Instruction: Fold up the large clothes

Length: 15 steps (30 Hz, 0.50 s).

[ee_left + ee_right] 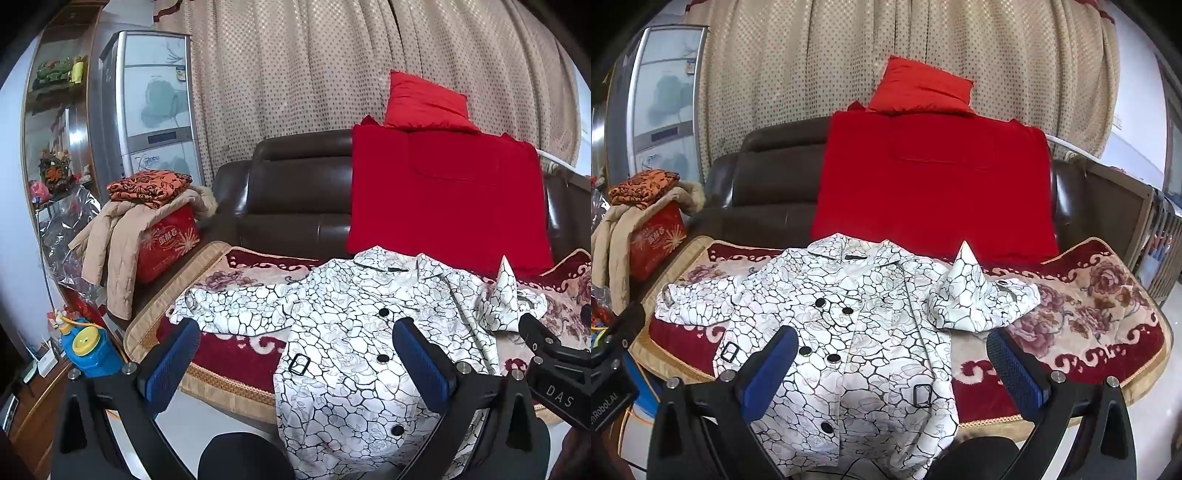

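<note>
While both tools hover with their blue pads spread wide and nothing between them, the white coat [857, 332] with black crackle print lies front-up on the floral sofa cover [1089, 314], collar toward the backrest and hem hanging over the front edge. The left tool [295, 354] sits above the coat's lower front; the right tool [892, 363] is above its buttons. One sleeve lies stretched out flat, the other lies bunched. A red blanket [934, 177] drapes the brown sofa behind.
</note>
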Each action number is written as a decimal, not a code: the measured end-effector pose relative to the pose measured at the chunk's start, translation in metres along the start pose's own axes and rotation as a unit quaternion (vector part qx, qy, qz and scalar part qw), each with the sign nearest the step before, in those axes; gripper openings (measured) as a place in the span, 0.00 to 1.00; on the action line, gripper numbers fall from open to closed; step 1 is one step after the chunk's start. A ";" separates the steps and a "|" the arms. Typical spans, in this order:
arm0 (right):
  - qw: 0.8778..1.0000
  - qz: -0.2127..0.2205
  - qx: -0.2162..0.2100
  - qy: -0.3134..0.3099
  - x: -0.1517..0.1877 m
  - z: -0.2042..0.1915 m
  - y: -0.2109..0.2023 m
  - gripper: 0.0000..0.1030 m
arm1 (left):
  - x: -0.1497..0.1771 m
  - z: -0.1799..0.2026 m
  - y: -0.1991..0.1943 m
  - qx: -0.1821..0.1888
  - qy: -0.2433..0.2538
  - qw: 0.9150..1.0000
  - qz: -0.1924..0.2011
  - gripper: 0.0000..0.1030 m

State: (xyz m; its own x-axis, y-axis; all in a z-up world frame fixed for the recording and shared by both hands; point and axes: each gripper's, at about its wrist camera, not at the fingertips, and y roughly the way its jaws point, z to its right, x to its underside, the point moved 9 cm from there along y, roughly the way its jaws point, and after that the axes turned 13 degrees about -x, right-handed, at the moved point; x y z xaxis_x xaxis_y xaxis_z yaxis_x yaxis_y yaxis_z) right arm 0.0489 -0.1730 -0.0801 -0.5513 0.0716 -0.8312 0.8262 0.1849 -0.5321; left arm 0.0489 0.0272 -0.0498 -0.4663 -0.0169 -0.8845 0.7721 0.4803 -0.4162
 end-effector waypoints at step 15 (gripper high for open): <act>1.000 -0.001 0.000 -0.004 0.000 0.006 0.014 1.00 | 0.009 0.003 0.020 -0.006 0.008 1.000 -0.014 1.00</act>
State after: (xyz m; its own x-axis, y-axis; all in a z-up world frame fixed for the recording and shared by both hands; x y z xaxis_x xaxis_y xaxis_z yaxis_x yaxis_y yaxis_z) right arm 0.0617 -0.1767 -0.0885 -0.5515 0.0638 -0.8317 0.8254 0.1859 -0.5331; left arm 0.0611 0.0337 -0.0668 -0.4949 -0.0159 -0.8688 0.7535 0.4902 -0.4382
